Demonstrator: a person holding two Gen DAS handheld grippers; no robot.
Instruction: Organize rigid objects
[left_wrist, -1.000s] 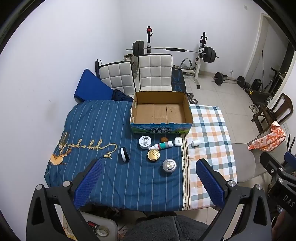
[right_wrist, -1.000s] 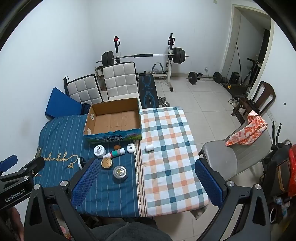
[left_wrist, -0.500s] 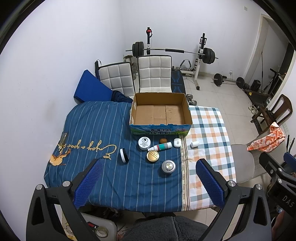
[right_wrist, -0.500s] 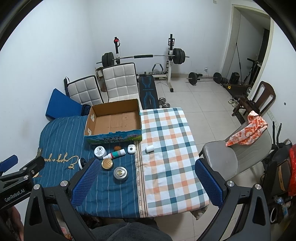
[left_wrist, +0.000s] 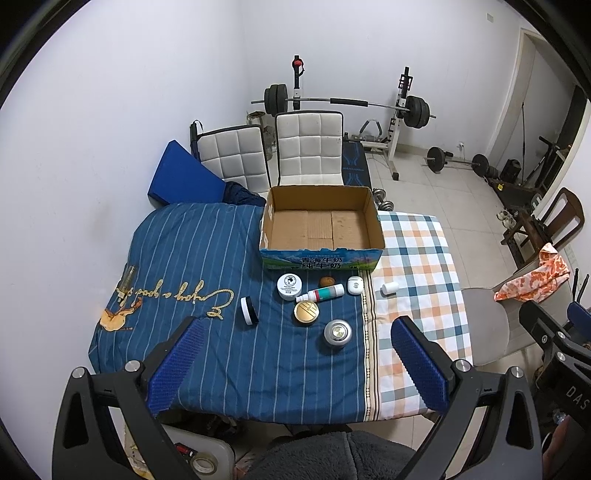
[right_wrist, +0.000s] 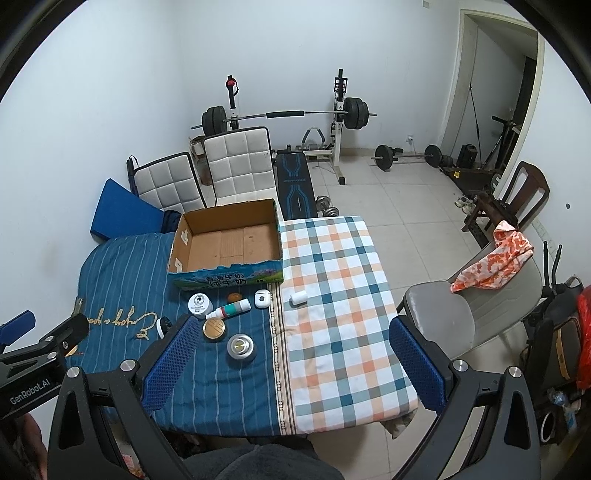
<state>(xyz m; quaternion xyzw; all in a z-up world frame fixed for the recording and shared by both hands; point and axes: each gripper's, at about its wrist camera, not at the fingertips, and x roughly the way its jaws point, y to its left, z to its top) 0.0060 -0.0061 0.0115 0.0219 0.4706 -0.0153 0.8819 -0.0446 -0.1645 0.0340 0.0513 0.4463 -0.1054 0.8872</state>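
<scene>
An empty open cardboard box (left_wrist: 321, 230) (right_wrist: 225, 243) stands at the table's far side. In front of it lie small items: a white jar (left_wrist: 289, 286), a white and teal tube (left_wrist: 320, 294), a small brown ball (left_wrist: 326, 281), a small white case (left_wrist: 355, 285), a white cylinder (left_wrist: 390, 287), a gold tin (left_wrist: 306, 312), a silver round tin (left_wrist: 337, 332) and a black and white puck (left_wrist: 248, 311). My left gripper (left_wrist: 295, 365) is open and empty, high above the table's near edge. My right gripper (right_wrist: 291, 365) is open and empty, likewise above the near edge.
The table (left_wrist: 207, 258) carries a blue striped cloth on the left and a plaid cloth (right_wrist: 332, 295) on the right. Two white chairs (left_wrist: 308, 147) and a barbell rack (left_wrist: 343, 101) stand behind. A grey chair (right_wrist: 461, 314) with an orange cloth stands right.
Both views have drifted slightly; the items sit a touch higher in the left wrist view. Nothing on the table has moved, and both grippers stay open.
</scene>
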